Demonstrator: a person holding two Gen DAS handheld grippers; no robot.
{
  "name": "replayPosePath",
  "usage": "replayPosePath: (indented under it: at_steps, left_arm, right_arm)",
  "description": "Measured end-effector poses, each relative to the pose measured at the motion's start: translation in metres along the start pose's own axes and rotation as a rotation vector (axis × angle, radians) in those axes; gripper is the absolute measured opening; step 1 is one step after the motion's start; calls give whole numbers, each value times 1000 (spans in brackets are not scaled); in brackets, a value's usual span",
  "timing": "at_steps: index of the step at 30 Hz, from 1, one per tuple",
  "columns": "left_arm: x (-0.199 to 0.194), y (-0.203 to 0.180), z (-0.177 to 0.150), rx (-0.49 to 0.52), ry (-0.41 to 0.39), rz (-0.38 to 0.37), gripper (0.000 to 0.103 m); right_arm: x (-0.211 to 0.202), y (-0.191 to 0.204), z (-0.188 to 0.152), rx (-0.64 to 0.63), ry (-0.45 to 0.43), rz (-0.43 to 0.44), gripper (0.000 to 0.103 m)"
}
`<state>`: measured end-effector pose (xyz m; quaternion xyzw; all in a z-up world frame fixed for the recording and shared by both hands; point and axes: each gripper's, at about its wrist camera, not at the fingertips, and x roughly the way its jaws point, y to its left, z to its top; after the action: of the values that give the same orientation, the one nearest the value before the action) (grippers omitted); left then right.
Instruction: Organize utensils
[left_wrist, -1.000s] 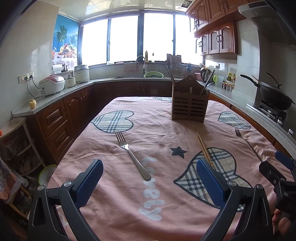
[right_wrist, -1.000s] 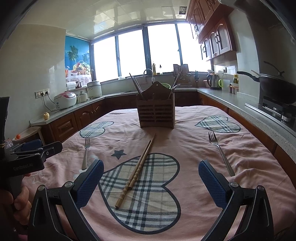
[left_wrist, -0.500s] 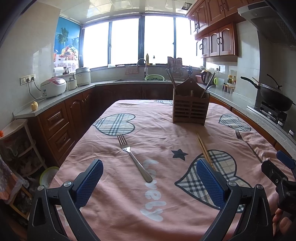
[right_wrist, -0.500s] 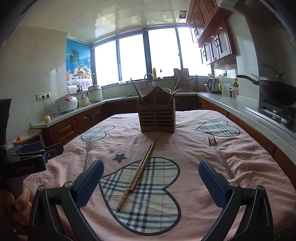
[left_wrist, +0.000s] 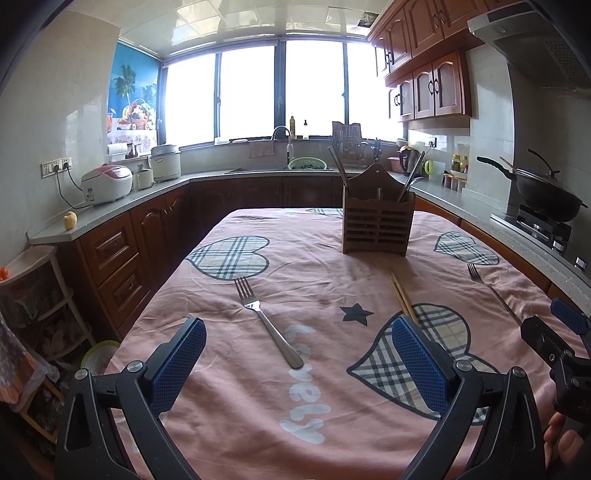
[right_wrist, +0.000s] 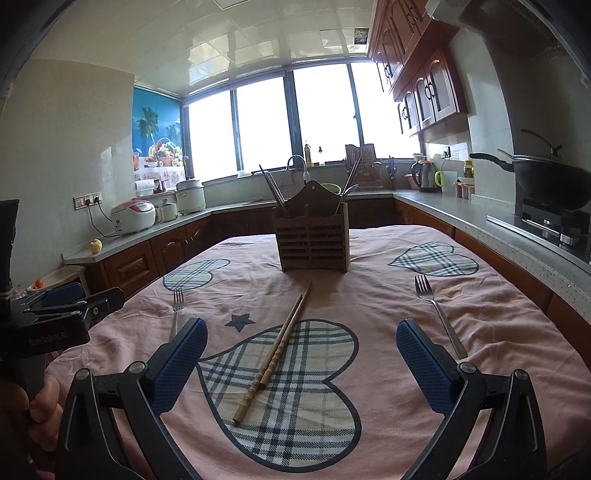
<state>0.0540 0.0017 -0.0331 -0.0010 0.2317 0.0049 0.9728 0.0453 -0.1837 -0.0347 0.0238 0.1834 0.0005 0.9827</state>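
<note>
Utensils lie loose on the pink cloth of the desk: a pair of chopsticks in the middle, pointing toward the wooden holder at the far end, one fork to the left and another fork to the right. The holder already has a few pieces standing in it. Both the left gripper and the right gripper hang above the cloth with their fingers spread wide and nothing between them. The chopsticks sit straight ahead of the right gripper, so they look like its natural first pick; the near fork suits the left. For the chopsticks, I would come down across the two sticks near their middle, so both are caught together and hang balanced. Flat forks on soft cloth may need the fingers pressed low to get under the handle.
</note>
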Motion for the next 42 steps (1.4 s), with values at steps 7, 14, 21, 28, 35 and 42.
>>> replayPosePath:
  at_steps: [7, 14, 21, 28, 35, 42]
  left_arm:
    - [-1, -1, 1, 2, -1, -1, 102]
    - [-2, -1, 2, 2, 1, -3, 102]
    - [-4, -2, 4, 6, 1, -1, 102]
    - [-4, -4, 3, 13, -7, 9, 102]
    - [-3, -4, 2, 13, -6, 9, 102]
    - [-2, -5, 1, 13, -3, 7, 102]
  right_arm:
    - [-1, 3, 0, -10, -6, 4, 103]
    - [-2, 3, 1, -5, -9, 4, 103]
    - [-2, 4, 1, -6, -10, 4, 103]
    - [-2, 4, 3, -2, -13, 5, 103]
    - [-2, 3, 2, 0, -12, 5, 103]
    - [-2, 3, 2, 3, -10, 5, 103]
